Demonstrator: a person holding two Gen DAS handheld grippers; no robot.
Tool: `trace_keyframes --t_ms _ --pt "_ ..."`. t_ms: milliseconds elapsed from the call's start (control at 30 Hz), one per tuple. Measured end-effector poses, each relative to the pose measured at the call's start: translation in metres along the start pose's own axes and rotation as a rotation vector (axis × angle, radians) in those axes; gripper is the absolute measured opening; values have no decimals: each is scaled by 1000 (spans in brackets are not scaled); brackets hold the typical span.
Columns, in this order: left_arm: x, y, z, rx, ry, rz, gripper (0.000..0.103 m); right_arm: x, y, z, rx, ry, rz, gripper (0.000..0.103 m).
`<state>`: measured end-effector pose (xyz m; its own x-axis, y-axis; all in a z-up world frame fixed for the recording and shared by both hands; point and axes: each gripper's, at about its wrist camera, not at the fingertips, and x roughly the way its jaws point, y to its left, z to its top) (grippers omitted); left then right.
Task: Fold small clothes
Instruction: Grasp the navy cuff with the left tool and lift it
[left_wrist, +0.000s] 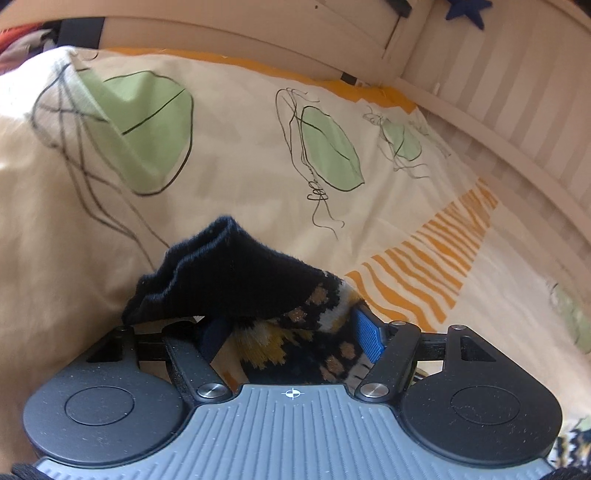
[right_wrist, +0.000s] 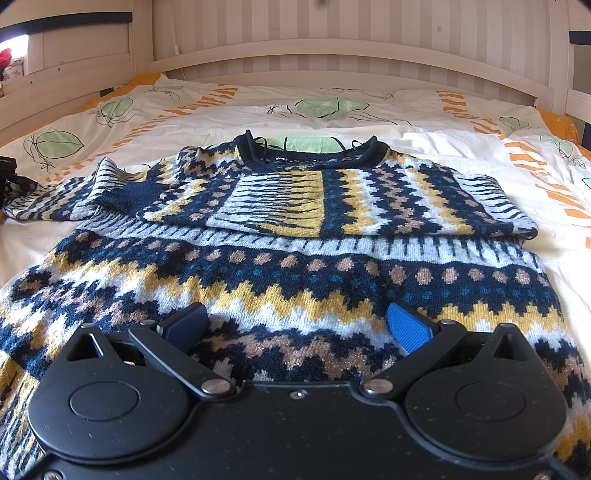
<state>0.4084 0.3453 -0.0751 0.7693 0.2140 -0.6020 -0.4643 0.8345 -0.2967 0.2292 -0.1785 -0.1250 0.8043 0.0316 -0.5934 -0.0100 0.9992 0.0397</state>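
Both views are bright with soft, warm daylight. In the left wrist view the duvet (left_wrist: 236, 155) looks washed out and smeared by motion blur, worst at the left leaf print, while the dark cuff (left_wrist: 221, 266) stays fairly sharp. The right wrist view is crisp across the sweater (right_wrist: 295, 258), with a blown-out bright patch at the upper left edge. Fisheye distortion bows the bed rail (right_wrist: 351, 48) and bends the edges. Shadows are faint and soft.
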Motion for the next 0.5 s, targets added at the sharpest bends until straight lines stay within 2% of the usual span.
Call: trace_keyframes --t_ms 200,267,300,333,400,500 --pt "15 -5 1 63 27 48 68 0 0 0 0 0 0 103" --pt "18 -11 -1 118 25 86 50 0 0 0 -1 -1 -1 103" --pt "19 -14 -3 147 20 97 34 0 0 0 -1 -1 -1 103" --pt "19 -15 -4 161 18 85 26 0 0 0 -1 -1 0 103" --pt "14 -14 -4 160 2 43 17 0 0 0 0 -1 0 103" --pt "2 -11 -1 116 -12 16 16 0 0 0 0 -1 0 103"
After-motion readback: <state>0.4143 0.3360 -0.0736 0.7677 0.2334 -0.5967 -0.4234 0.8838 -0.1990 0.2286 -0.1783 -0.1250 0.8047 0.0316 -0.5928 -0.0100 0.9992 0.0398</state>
